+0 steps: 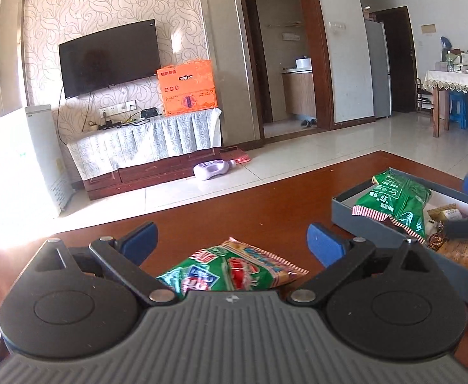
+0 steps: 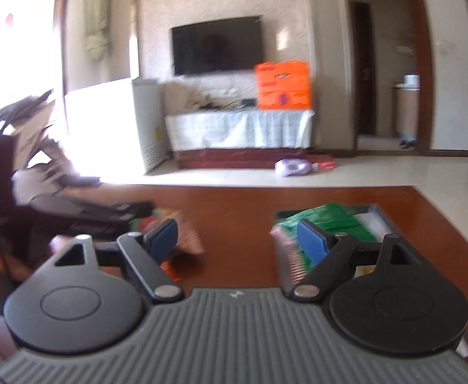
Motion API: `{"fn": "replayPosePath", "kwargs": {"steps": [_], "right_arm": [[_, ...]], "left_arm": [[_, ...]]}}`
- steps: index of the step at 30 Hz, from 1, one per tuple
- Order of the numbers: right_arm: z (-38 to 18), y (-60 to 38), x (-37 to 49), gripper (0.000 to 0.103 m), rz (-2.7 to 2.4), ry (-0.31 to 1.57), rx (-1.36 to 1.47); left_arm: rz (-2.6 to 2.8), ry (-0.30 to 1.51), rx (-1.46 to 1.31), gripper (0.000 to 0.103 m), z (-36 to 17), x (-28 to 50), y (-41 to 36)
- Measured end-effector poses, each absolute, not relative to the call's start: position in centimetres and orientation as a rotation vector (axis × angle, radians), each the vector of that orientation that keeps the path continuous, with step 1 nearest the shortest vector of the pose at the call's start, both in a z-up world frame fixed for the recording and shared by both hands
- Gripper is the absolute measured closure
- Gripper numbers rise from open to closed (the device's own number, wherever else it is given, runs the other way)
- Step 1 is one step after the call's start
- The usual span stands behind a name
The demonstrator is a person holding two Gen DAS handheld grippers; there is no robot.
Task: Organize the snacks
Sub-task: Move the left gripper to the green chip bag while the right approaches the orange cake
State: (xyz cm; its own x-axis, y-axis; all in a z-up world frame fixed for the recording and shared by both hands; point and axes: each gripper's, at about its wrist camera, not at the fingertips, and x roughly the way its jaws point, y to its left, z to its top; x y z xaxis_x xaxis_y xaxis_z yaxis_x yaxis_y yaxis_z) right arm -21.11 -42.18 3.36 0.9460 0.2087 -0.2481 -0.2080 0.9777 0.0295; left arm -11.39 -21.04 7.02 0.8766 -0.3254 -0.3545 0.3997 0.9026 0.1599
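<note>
My left tongs [image 1: 230,240] stand spread wide and released, with nothing between the blue pads [image 1: 139,240]. My right tongs [image 2: 238,240] are likewise released and grasp nothing.

Nearest to the left tongs, a green and red snack packet [image 1: 234,267] lies flat on the brown table [image 1: 234,198], partly beneath the tongs body. This packet is outside the box and is, in my judgement, the next item to be stowed.

Procedure for a clean pick:
1. Lower the left tongs so both pads straddle the packet across its narrow dimension.
2. Clench on the crimped, striped edge or on the filled middle. The film looks slippery and the contents probably crush, so clench only until the packet lifts.
3. Carry it level to the box.

To the right, the grey box [image 1: 342,206] rests on the table and already contains a green packet [image 1: 397,196] draped over its near wall, together with smaller wrapped snacks [image 1: 448,214]. Place the new packet in the free part of the box, not on the rim.

The right wrist view is blurred. It shows the same box [image 2: 373,212] just ahead of the right tongs, and the left tongs [image 2: 131,208] over the loose packet.
</note>
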Motion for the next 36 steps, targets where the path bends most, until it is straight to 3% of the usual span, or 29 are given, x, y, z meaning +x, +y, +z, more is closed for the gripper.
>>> {"fn": "replayPosePath", "kwargs": {"steps": [14,30,34,36], "right_arm": [[-1.4,-35.4,-18.3,0.02,0.256,0.541,-0.089],[-2.9,-34.5,-15.3,0.017,0.284,0.624,-0.158],[-3.2,-34.3,-14.2,0.005,0.294,0.616,-0.143],[-3.2,-34.0,-13.8,0.004,0.311,0.61,-0.146]], "left_arm": [[-0.381,0.358,0.293,0.002,6.8,-12.1,-20.7],[-0.366,0.412,0.288,0.001,4.7,-6.5,-20.1],[-0.371,0.45,0.252,0.001,3.3,-4.7,-19.2],[-0.4,0.468,0.232,0.001,3.0,-3.9,-18.9]]}}
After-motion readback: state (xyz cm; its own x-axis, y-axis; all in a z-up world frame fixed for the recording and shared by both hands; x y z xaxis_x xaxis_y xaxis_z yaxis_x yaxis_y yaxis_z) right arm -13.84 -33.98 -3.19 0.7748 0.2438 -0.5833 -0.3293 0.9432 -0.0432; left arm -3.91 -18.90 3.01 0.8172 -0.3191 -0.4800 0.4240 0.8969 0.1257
